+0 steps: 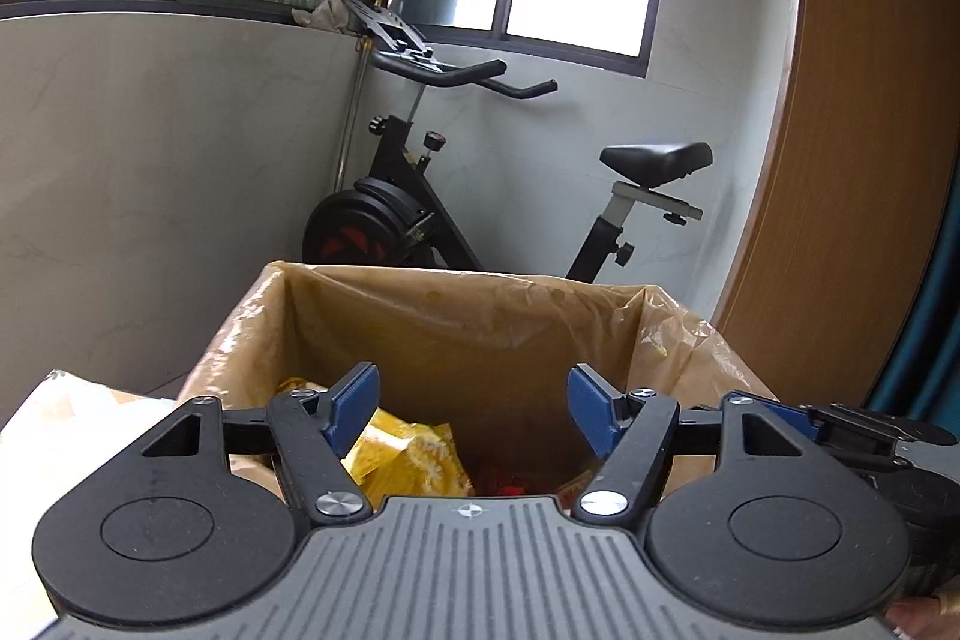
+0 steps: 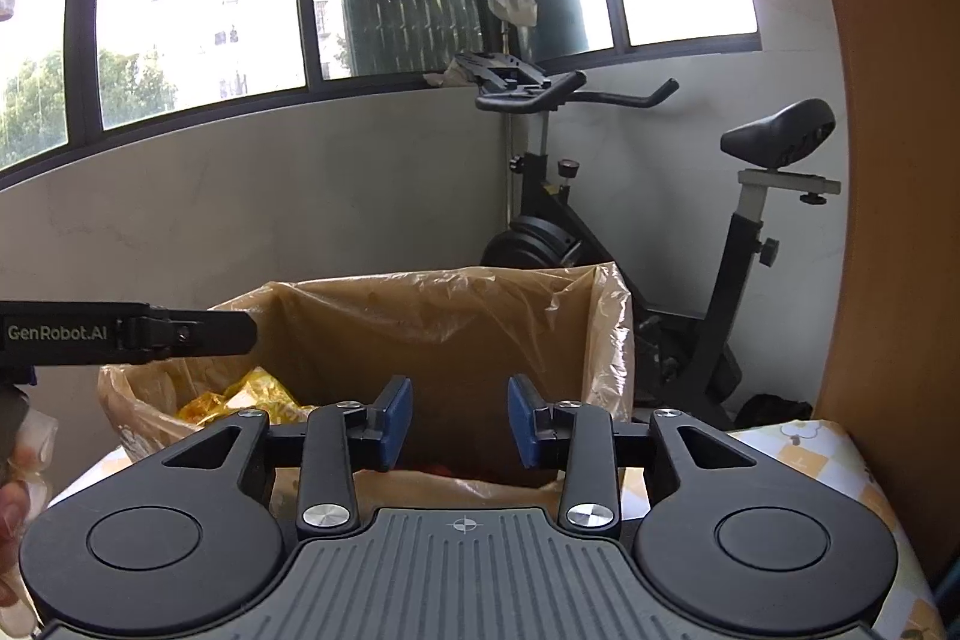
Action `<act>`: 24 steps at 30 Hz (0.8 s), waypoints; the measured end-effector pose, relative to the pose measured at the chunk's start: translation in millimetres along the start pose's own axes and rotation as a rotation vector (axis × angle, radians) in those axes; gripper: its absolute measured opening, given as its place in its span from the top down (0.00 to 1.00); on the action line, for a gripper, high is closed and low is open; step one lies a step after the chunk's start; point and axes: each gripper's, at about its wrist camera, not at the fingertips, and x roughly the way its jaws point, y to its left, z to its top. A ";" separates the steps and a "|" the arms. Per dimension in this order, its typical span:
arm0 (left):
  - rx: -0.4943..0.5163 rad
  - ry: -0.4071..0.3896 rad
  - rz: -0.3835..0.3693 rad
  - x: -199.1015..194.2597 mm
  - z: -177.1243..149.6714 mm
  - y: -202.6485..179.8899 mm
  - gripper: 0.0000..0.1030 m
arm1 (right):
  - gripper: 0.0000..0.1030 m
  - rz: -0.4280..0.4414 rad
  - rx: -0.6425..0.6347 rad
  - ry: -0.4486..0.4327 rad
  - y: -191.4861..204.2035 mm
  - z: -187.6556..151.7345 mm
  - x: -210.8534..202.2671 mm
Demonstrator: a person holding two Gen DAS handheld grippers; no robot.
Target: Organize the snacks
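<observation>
A cardboard box [image 1: 456,283] lined with a clear plastic bag stands right in front of both grippers. Inside it lie a yellow snack bag [image 1: 408,454] and some red packets [image 1: 510,484] at the bottom. My left gripper [image 1: 474,409] hangs over the box's near edge, open wide, with nothing between its blue pads. My right gripper [image 2: 460,421] is beside it over the same box [image 2: 420,283], jaws a little apart and empty. The yellow snack bag [image 2: 252,391] shows at the left of the right wrist view, under a finger of the left gripper [image 2: 228,331].
A black exercise bike [image 1: 420,196] stands behind the box against a grey wall under the windows. A wooden panel [image 1: 870,100] rises on the right. The box rests on a surface with a yellow checked cloth [image 2: 798,454]. A hand [image 2: 18,508] shows at the left edge.
</observation>
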 end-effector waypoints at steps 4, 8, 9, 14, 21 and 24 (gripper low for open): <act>-0.027 -0.015 0.014 -15.5 -2.6 9.2 0.21 | 0.64 -0.003 -0.008 -0.005 0.4 -3.1 -14.0; -0.042 -0.023 0.034 -31.4 -7.0 17.6 0.20 | 0.62 -0.003 -0.008 -0.015 0.1 -7.5 -28.7; -0.045 -0.025 0.038 -35.7 -8.2 19.7 0.20 | 0.62 -0.001 -0.010 -0.017 0.0 -8.1 -33.1; -0.050 -0.032 0.060 -57.5 -14.9 28.3 0.19 | 0.60 0.011 -0.028 -0.027 3.8 -13.8 -51.2; -0.034 -0.025 0.081 -84.3 -30.6 33.0 0.19 | 0.60 0.034 -0.041 -0.009 8.2 -32.1 -73.0; -0.033 -0.006 0.088 -95.3 -44.2 35.7 0.19 | 0.60 0.045 -0.043 0.013 9.4 -47.2 -80.9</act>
